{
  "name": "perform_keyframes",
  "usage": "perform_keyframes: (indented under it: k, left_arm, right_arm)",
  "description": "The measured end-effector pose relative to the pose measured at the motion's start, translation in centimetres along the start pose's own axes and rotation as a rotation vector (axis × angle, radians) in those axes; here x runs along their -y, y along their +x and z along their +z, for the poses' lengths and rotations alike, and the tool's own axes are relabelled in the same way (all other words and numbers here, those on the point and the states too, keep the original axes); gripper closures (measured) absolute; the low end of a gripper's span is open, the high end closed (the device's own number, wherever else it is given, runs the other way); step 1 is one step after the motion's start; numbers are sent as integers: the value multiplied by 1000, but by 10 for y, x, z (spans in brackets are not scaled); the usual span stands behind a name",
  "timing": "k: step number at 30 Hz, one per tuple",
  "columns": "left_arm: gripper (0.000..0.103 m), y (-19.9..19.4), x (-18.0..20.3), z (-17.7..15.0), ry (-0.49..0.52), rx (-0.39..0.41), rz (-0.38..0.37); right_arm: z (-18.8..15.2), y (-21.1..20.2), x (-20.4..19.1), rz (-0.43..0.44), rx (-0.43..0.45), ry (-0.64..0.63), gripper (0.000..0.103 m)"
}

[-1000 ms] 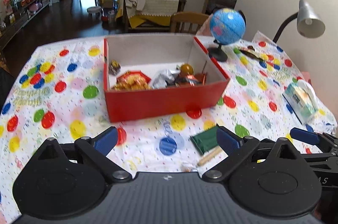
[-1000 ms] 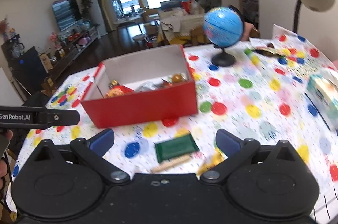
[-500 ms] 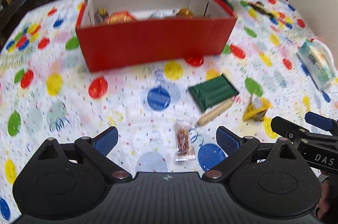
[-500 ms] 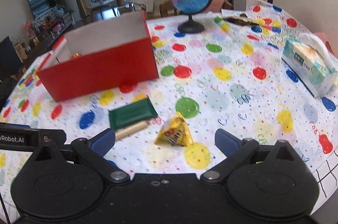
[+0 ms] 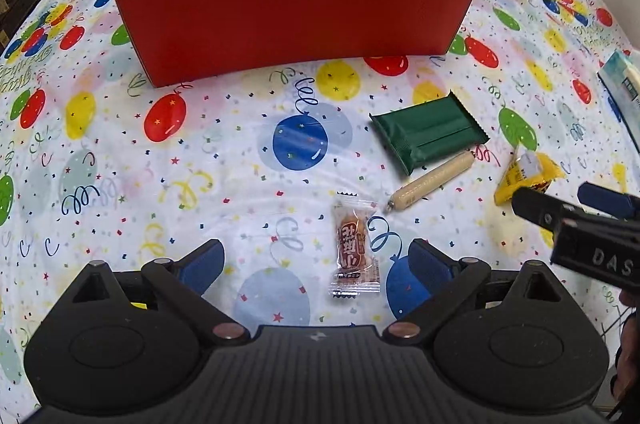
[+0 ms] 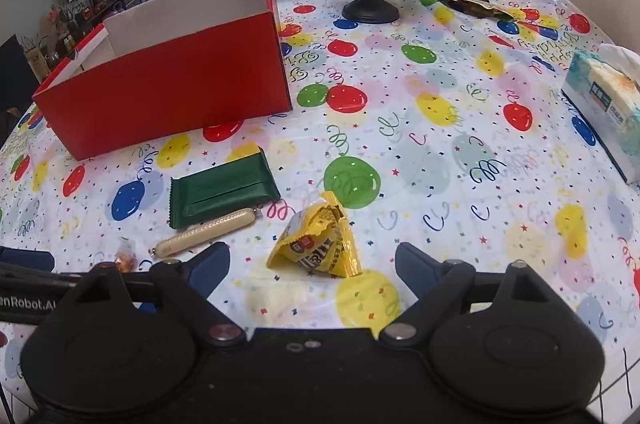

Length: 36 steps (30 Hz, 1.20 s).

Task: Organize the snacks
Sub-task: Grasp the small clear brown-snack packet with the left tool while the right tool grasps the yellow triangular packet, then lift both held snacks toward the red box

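Hovering low over the tablecloth (image 5: 100, 160), the left gripper (image 5: 316, 264) has its jaws spread, a clear-wrapped candy (image 5: 354, 248) lying between its fingertips. The right gripper (image 6: 312, 264), also spread wide, frames a yellow pouch (image 6: 316, 244). A green bar (image 6: 222, 190) touches a sausage stick (image 6: 206, 232), both on open cloth just short of the red box (image 5: 296, 12). Bare cloth runs left of the candy; a tissue pack (image 6: 608, 108) sits at the right edge.
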State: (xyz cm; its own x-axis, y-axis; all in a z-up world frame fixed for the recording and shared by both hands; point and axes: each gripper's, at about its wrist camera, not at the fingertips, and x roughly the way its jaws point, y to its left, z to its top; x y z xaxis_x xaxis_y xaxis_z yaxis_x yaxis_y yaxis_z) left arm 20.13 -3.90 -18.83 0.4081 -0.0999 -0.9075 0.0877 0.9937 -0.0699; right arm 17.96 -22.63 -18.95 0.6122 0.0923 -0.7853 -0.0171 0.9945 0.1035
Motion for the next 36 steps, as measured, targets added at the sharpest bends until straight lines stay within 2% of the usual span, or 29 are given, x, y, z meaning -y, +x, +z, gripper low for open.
perform_keyframes:
  k: [3,6,8,10,13,19,21,23,25,26,36]
  left_arm:
    - [8,4,2,1,-5,-4,10]
    - [13,8,4,1,-6,-11,26]
    - [19,11,5,2,-7,-21,23]
    - [31,13,7,2,-1,-30,21]
    - [34,14,10,2,7,-19,30]
    - [66,12,12,4,26,0,44]
    - [72,12,14,4,33,1,40]
    - [84,12,12,4,31,2,25]
    - [85,12,9,5,18,-5,5]
    - [86,12,7,5,10,-9,-4]
    - [86,-4,-11,8,-22,-3,-32]
  right_arm:
    - [3,10,1,4,-16,-4,23]
    - [6,19,1,4,-26,-3,27]
    - [8,22,1,3,-29,-6,28]
    - [9,25,1,5,-33,-8,30]
    - [11,28,-1,3,-33,-24,34]
    - [12,32,-2,-6,-35,-26,54]
    - [12,32,-2,-13,-30,-26,56]
    - [12,31,-3,-15,-23,-32,58]
    - [12,28,-5,-17,-11,-41,62]
    - [12,27,-5,-12,-9,-43,69]
    - [9,12,-9,-12,-7,-33,70]
